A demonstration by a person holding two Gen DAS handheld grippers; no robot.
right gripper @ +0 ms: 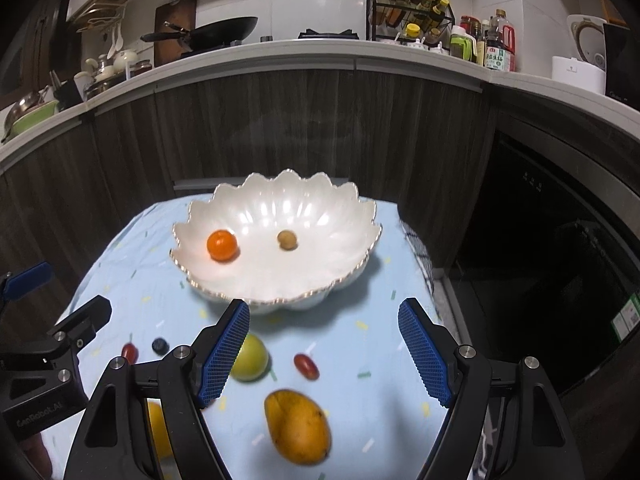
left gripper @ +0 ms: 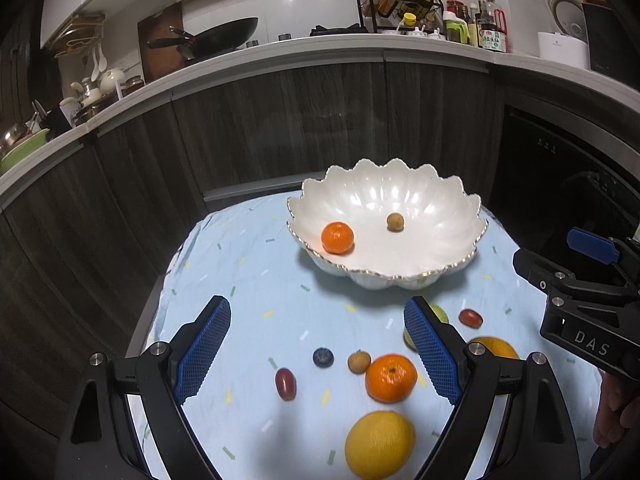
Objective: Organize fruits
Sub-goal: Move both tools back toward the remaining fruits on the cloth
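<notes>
My left gripper (left gripper: 316, 350) stands with jaws apart and empty, low in frame over the blue cloth (left gripper: 248, 280); a tangerine (left gripper: 391, 378), longan (left gripper: 359, 362), blueberry (left gripper: 323, 357) and grape (left gripper: 285, 384) lie between its pads. My right gripper (right gripper: 324, 354) is likewise spread and empty, above a mango (right gripper: 297, 426) and a red grape (right gripper: 306, 366). The white bowl (left gripper: 448, 204), frame centre, holds one tangerine and one longan (most fruit remains outside). I judge a pick is pending: descend and close on one piece.
</notes>
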